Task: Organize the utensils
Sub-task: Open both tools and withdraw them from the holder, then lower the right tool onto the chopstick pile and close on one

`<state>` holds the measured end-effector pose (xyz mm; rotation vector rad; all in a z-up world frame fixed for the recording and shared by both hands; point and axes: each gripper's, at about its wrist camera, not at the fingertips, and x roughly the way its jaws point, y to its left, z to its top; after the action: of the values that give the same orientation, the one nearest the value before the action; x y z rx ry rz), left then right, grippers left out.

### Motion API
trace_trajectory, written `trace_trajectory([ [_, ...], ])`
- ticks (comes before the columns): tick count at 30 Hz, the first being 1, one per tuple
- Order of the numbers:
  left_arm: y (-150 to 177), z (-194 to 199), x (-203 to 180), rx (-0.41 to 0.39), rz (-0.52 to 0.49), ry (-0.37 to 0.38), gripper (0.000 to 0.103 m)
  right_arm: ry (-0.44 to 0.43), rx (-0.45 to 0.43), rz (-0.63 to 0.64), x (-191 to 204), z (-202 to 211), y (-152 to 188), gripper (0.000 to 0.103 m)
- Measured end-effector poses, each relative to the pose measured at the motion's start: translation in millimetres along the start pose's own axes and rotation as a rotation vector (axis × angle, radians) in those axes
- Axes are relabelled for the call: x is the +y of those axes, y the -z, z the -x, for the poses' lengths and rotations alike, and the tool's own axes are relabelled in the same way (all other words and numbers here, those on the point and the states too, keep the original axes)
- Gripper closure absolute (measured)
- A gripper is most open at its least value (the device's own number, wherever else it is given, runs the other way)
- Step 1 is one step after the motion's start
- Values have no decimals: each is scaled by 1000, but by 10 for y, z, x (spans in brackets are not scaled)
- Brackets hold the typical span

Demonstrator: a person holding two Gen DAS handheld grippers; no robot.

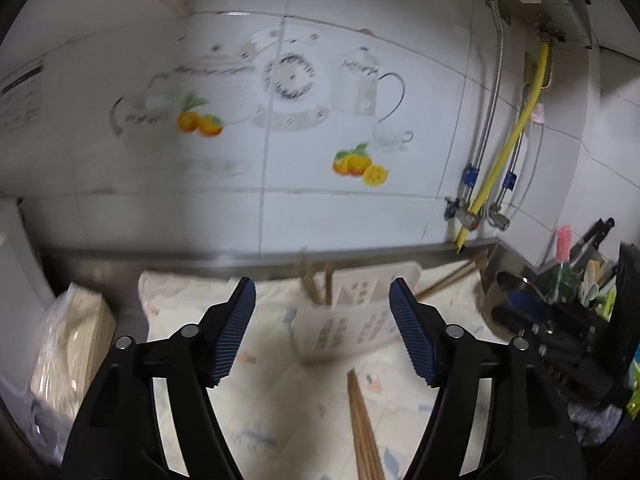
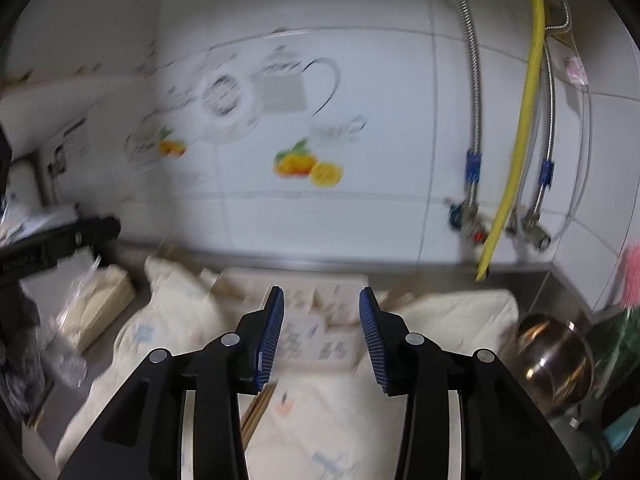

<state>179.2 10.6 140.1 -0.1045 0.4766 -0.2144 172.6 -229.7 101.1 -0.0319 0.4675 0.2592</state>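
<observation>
On the steel counter against the tiled wall, we see a pale quilted cloth (image 1: 280,400) spread flat, and on it a white slotted utensil basket (image 1: 352,320) lying tipped over, its open mouth toward the wall. A few chopsticks (image 1: 316,284) stick out of that mouth, long axes running away from us and slightly upward; the blur keeps us from counting them. A second bundle of chopsticks (image 1: 362,432) lies loose on the cloth near the left camera, long axis running from the bottom edge up toward the basket, tips pointing at it. Another pair (image 1: 448,280) lies beyond the basket to the right, slanted up toward the wall corner. The left gripper (image 1: 322,328) stands spread wide, its blue pads on either side of the basket in the view but pressing on nothing. The right gripper (image 2: 321,336) is parted more narrowly, nothing between its pads; the basket (image 2: 308,320) shows beyond the gap. We note a steel bowl (image 2: 554,364) at right, a wrapped packet (image 1: 72,344) at left, and a yellow hose (image 2: 520,120) on the wall.
</observation>
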Motion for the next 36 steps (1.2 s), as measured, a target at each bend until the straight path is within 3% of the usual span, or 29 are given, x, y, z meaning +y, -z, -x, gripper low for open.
trace_trajectory([
  [6, 527, 207, 261, 34, 51, -57, 27, -12, 101, 33, 367, 0, 713, 65],
  [12, 947, 369, 501, 45, 120, -122, 25, -49, 249, -16, 658, -148, 1412, 65],
  [17, 1202, 401, 624, 80, 149, -144, 25, -72, 324, -106, 776, -295, 1773, 77],
  [25, 1465, 423, 804, 120, 178, -191, 25, -86, 354, -188, 833, -459, 1862, 87],
  [36, 1598, 390, 883, 149, 197, -195, 25, -55, 371, -209, 885, -578, 1874, 91],
])
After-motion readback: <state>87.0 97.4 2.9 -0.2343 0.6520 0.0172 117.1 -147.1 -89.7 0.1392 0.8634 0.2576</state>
